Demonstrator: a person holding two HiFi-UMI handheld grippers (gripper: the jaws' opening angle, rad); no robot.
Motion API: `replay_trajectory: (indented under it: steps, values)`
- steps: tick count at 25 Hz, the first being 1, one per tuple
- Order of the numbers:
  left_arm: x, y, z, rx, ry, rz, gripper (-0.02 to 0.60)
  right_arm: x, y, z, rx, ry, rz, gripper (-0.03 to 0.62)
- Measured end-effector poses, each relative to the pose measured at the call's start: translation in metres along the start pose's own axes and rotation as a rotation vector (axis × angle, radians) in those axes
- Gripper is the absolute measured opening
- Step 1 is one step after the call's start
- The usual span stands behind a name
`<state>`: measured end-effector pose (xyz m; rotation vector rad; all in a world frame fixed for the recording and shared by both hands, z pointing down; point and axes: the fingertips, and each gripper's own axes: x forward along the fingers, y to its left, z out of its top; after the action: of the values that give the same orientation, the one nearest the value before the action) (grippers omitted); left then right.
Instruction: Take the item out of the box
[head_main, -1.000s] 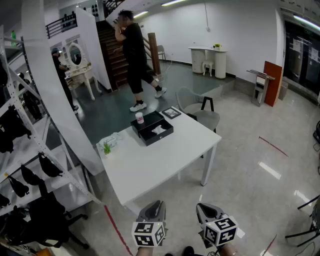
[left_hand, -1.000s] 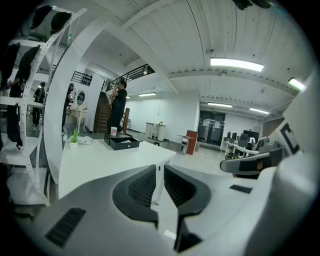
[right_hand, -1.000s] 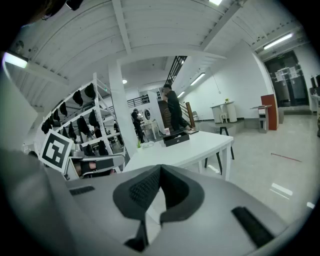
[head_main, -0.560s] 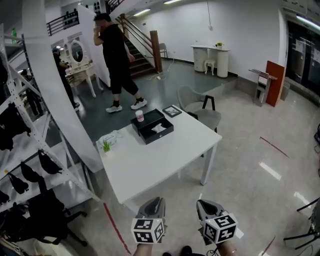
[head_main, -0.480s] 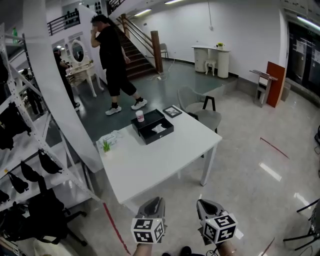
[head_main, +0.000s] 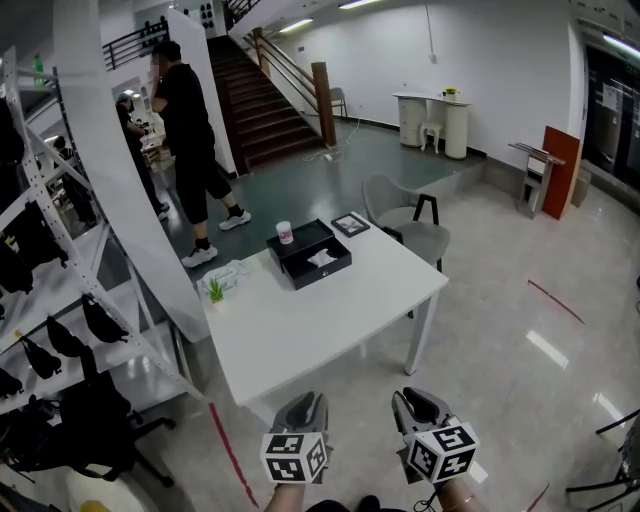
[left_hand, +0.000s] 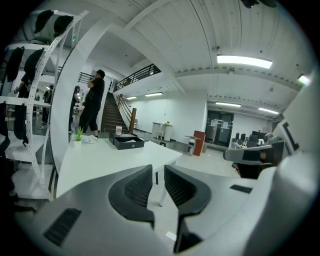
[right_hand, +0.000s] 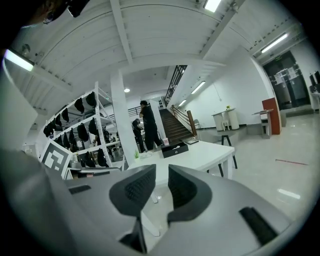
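Head view, looking steeply down across a bright showroom floor. I hold my left tool (head_main: 308, 405) and right tool (head_main: 420, 405) low and side by side in front of me, short of the near edge of a white table (head_main: 320, 325). I judge this a ready stance, as I have not reached the table yet.

The left tool's jaws stand together with nothing between them. The right tool's jaws are opening, a narrow gap showing, and nothing sits between them either.

The open black box (head_main: 300, 273) lies at the far end of the table, well apart from both tools. A pale item (head_main: 322, 258) rests inside it, uncovered, so I expect it can be lifted straight up. What the item is, I cannot tell from here. A white cup (head_main: 285, 232) stands just beside the box's far corner, and a small green plant (head_main: 215, 291) sits near the table's left edge. A person in black (head_main: 188, 130) stands beyond the table, near the stairs.
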<state>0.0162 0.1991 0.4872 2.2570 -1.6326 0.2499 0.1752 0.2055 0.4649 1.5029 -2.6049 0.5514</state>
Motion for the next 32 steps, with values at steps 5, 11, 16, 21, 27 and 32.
replay_trajectory:
  steps: [5,11,16,21,27,32]
  values:
    - [0.002,-0.003,-0.004,-0.003,0.010,0.019,0.059,0.004,-0.004,-0.005,0.007,0.028,0.042,0.126]
    - [0.010,0.005,0.004,-0.001,0.008,0.015,0.083,0.019,-0.003,-0.008,0.009,0.057,0.061,0.167]
    - [0.041,0.024,0.011,-0.010,0.011,0.003,0.098,0.054,-0.012,-0.007,0.015,0.077,0.057,0.189]
    - [0.089,0.051,0.030,-0.012,0.014,-0.012,0.114,0.106,-0.027,0.008,0.022,0.088,0.049,0.196]
    - [0.157,0.100,0.062,0.000,0.021,-0.016,0.123,0.192,-0.043,0.037,0.026,0.089,0.048,0.198]
    - [0.206,0.138,0.084,-0.003,0.033,-0.023,0.151,0.254,-0.054,0.049,0.024,0.117,0.044,0.207]
